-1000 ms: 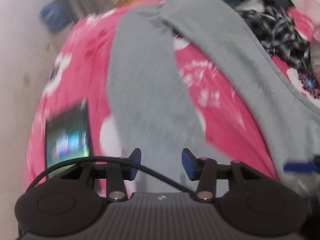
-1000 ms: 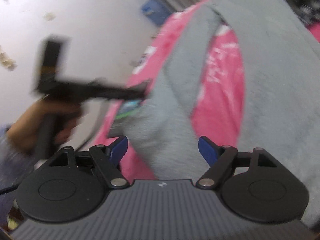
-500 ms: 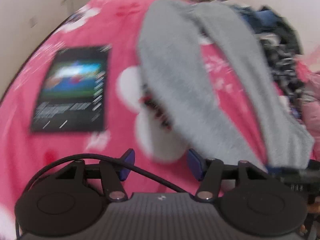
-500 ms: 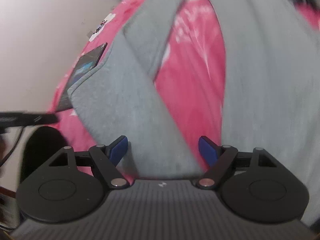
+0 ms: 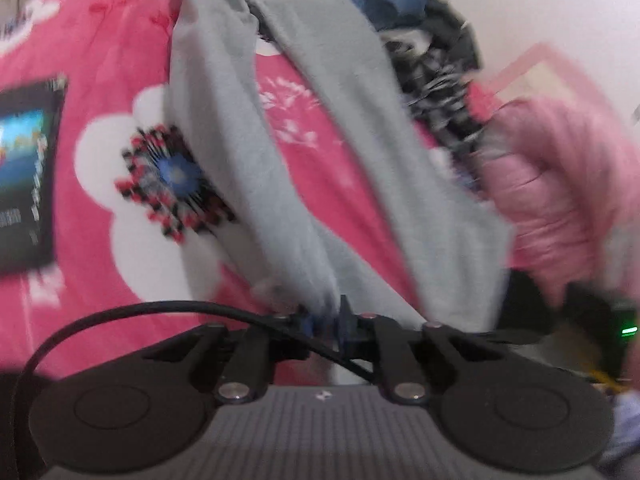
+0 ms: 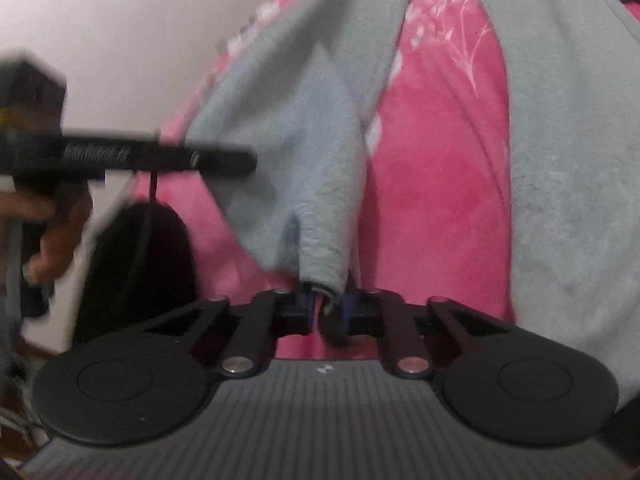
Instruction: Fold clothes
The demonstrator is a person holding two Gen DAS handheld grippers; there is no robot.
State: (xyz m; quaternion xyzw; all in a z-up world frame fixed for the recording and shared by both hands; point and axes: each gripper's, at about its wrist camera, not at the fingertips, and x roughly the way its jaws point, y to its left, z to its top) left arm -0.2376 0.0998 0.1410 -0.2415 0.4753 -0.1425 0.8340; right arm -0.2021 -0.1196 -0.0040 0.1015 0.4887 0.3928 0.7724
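Left gripper (image 5: 325,320) and right gripper (image 6: 328,309) both pinching grey trousers (image 5: 224,128) cuff, apparently for folding over pink blanket (image 5: 100,60).

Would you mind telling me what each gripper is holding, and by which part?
Both hold the grey trousers: the left gripper pinches a leg's hem end, and the right gripper pinches a leg's hem end too.

The grey pants (image 5: 224,128) are soft and plain — spread out on the pink flowered bed (image 5: 104,60) with the two legs apart like a V, joined at the far end. The near end of one leg is bunched up and lifted a little — pinched in the left hand-held gripper (image 5: 325,322) and also in the right hand-held gripper (image 6: 328,306). The other leg (image 6: 560,140) lies flat.
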